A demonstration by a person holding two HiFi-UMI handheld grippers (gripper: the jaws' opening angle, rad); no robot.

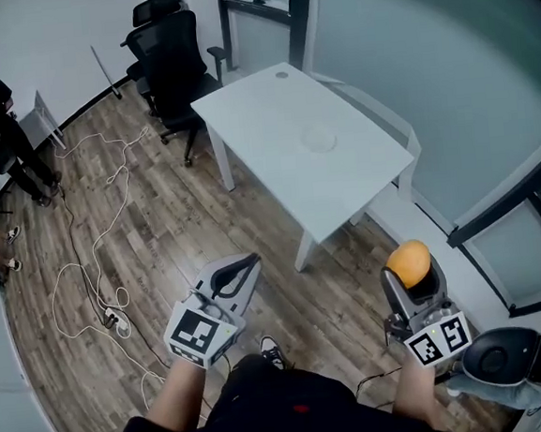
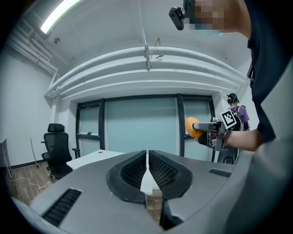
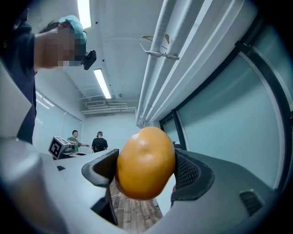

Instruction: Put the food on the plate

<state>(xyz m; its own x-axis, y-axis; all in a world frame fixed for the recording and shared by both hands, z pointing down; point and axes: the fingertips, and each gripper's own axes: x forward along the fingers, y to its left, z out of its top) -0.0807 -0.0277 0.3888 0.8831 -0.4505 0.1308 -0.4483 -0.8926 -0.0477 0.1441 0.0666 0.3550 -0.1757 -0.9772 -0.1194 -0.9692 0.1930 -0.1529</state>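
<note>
left tongs [image 1: 245, 267] closed, right tongs [image 1: 412, 277] gripping food [image 3: 145, 163]

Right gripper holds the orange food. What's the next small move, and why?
Probably carry the right gripper forward toward the white table: its jaws are shut on the orange food, held short of it, and a faint round shape, possibly the plate, lies there.
</note>
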